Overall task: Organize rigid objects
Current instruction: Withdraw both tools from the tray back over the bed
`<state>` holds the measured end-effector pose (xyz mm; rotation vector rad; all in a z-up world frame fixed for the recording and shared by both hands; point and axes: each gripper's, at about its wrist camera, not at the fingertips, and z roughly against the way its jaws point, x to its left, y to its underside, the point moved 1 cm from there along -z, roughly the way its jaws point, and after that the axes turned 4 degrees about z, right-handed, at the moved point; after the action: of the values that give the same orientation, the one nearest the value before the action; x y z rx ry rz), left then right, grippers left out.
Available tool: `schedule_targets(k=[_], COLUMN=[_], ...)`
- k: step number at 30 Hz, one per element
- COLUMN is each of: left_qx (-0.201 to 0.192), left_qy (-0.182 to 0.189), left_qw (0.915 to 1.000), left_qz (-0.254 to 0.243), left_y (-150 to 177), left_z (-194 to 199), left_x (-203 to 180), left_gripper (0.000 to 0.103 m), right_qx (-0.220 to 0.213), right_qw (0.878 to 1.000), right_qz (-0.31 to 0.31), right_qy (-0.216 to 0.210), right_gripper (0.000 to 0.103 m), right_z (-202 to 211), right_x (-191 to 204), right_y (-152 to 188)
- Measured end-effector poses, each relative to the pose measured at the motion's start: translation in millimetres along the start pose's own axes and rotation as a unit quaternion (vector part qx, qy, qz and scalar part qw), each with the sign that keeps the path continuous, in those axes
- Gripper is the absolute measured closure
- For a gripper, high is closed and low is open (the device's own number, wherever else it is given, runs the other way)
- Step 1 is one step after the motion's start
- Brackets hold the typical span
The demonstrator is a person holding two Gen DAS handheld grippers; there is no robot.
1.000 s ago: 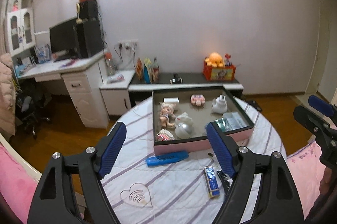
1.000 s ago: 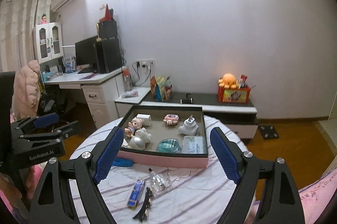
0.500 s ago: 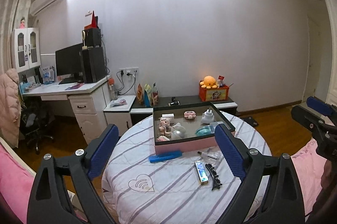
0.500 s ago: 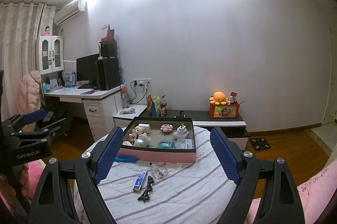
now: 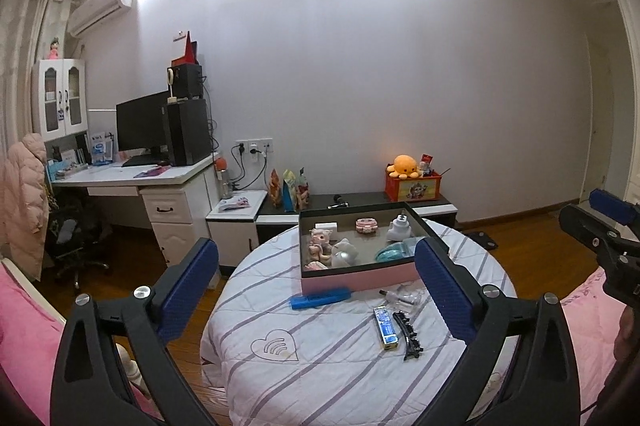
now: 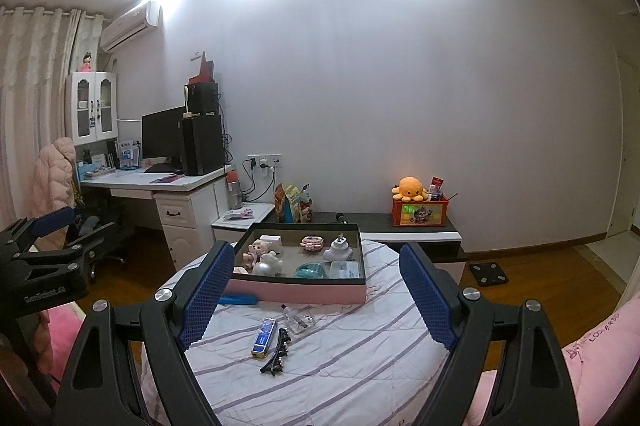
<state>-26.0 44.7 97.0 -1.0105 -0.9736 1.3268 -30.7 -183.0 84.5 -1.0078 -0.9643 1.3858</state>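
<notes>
My left gripper [image 5: 316,282] fingers have just been opening, now wide and empty; right gripper [image 6: 316,290] fingers wide, empty, above the surface [image 6: 340,366].

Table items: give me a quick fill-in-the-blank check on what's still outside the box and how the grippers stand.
1. The blue case lies on the striped cloth just in front of the ____ outer wall of the box.
2. The black hair clip lies right beside the blue ____.
3. The left gripper and right gripper both hold ____.
4. The teal object lies ____ the box.

Missing words: pink; tube; nothing; inside
</notes>
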Motion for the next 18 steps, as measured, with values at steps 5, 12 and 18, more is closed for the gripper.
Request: schedule_targets(k=[5,12,18], left_qx=[0.004,0.006,0.021], left_qy=[0.003,0.000,-0.008], left_qw=[1.0000,1.0000,0.9997], left_qz=[-0.001,0.001,-0.002], left_y=[1.5,-1.0,-2.9], left_z=[-3.5,-13.2,-39.0], left_x=[-1.4,2.3,3.7], left_gripper=[0.002,0.001,0.001], right_qx=[0.002,0.002,0.015], right_qw=[1.000,1.000,1.000], right_qz=[-0.003,-0.001,0.003], right_qy=[-0.008,-0.007,-0.004], right_gripper=[0.017,0.016,0.016], right_z=[-1.2,-3.9,-23.9], right_x=[-2.1,-2.7,-3.3], right_y=[-1.6,-1.7,-5.0])
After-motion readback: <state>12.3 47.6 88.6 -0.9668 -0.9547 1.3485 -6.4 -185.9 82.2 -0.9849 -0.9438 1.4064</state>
